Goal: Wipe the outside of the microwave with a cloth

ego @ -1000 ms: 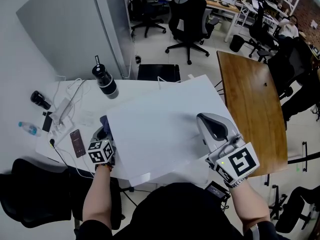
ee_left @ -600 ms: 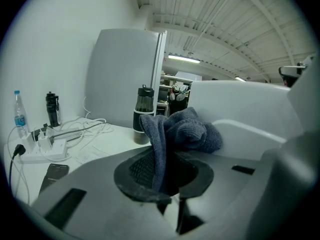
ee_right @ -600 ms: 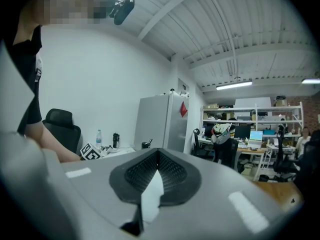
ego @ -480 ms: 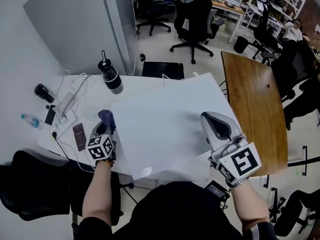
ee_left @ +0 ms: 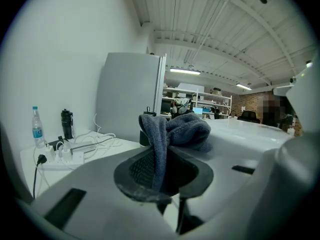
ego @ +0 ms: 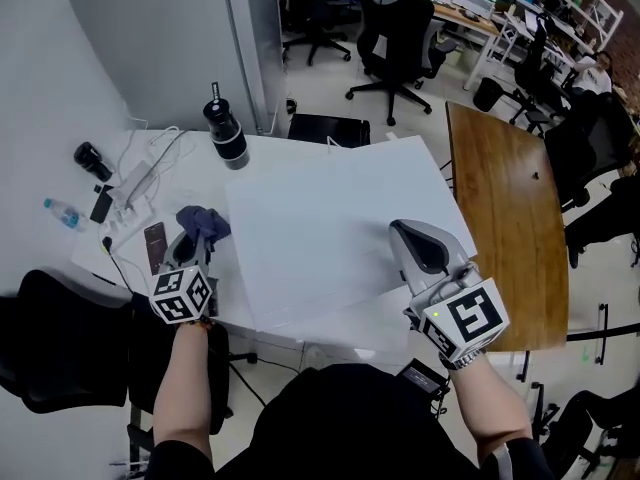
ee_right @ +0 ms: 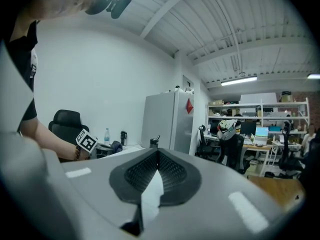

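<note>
- The microwave (ego: 320, 228) is a plain white box with a broad flat top, standing on the white bench (ego: 88, 256).
- A crumpled blue-grey cloth (ego: 203, 221) sits bunched just beside the microwave's left edge.
- The left gripper (ego: 193, 240) has its fingers (ee_left: 142, 170) clenched on the cloth.
- The right gripper (ego: 408, 236) is at the microwave's right side, fingers (ee_right: 176, 176) pressed together, holding nothing.

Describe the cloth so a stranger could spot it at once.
Find the big white microwave in the middle of the white desk; at its left side is the left claw. The cloth is the bunched bundle pinched in that claw. It is the only soft, dark blue thing there, unlike the flat black phone and white cables beside it.
</note>
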`<act>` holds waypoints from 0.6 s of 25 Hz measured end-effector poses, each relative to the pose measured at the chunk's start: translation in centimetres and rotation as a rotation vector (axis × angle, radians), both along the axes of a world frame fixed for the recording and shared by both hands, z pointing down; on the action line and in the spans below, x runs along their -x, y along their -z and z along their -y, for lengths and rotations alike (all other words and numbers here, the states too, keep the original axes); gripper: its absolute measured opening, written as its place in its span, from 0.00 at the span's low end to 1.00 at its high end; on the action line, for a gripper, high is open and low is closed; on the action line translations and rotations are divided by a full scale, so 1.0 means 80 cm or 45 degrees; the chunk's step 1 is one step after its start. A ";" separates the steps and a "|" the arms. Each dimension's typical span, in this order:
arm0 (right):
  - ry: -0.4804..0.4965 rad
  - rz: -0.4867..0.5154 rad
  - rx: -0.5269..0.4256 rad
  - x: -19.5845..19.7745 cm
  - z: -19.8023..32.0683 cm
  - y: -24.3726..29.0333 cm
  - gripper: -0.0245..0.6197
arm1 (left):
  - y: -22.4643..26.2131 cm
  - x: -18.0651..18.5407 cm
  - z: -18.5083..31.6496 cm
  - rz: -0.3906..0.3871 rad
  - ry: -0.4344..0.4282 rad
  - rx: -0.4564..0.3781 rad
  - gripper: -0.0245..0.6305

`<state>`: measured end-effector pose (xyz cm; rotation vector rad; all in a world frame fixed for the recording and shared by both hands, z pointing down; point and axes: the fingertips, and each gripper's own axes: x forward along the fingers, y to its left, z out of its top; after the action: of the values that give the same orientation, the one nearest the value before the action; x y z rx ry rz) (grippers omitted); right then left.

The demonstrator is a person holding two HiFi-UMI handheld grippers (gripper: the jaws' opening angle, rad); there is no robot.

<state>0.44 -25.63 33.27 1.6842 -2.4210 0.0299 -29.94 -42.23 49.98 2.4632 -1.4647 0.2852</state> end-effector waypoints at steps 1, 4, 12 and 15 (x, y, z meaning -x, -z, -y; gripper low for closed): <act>0.010 0.004 0.003 0.001 -0.004 -0.001 0.04 | 0.010 0.001 -0.009 -0.007 0.006 -0.018 0.12; 0.053 0.014 0.010 0.005 -0.018 -0.004 0.04 | 0.039 0.008 -0.041 -0.024 0.030 -0.066 0.12; 0.190 0.048 -0.001 -0.002 -0.069 0.000 0.04 | 0.120 0.010 -0.141 -0.035 0.130 -0.211 0.12; 0.229 0.065 -0.010 -0.009 -0.089 0.004 0.04 | 0.150 0.001 -0.181 -0.032 0.155 -0.268 0.12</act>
<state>1.17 -18.47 32.95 1.4795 -2.6032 0.0382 -30.05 -27.74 37.99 2.5109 -1.7044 0.0791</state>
